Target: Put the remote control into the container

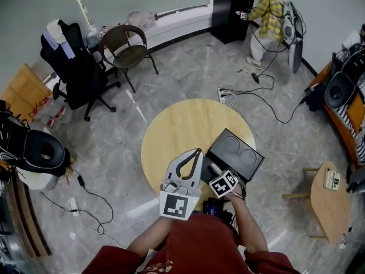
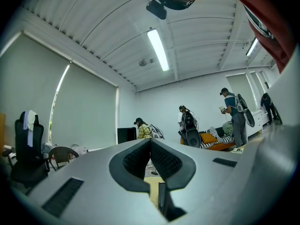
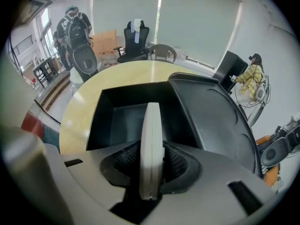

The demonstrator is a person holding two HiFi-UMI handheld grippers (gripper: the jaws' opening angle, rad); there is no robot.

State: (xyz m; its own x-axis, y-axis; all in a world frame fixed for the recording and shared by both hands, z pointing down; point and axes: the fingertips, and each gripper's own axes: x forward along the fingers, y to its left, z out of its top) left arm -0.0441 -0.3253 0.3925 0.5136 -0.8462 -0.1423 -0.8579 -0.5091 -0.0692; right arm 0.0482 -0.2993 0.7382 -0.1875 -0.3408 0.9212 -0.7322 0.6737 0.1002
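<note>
A white remote control (image 3: pixel 152 125) stands edge-on between the pads of my right gripper (image 3: pixel 151 156), which is shut on it. It hangs just over the near edge of the open black container (image 3: pixel 123 121), whose lid (image 3: pixel 213 121) lies folded out to the right. In the head view the container (image 1: pixel 235 153) sits on the right front part of the round wooden table (image 1: pixel 177 130), with my right gripper (image 1: pixel 217 170) at its near corner. My left gripper (image 1: pixel 198 152) is held over the table beside it, tilted upward, shut with nothing in it (image 2: pixel 150 144).
A small wooden side table (image 1: pixel 328 201) stands at the right. Two chairs (image 1: pixel 128 50) and cables (image 1: pixel 256 93) lie beyond the table. Several people stand at the far side of the room. A black round device (image 1: pixel 43 150) is at the left.
</note>
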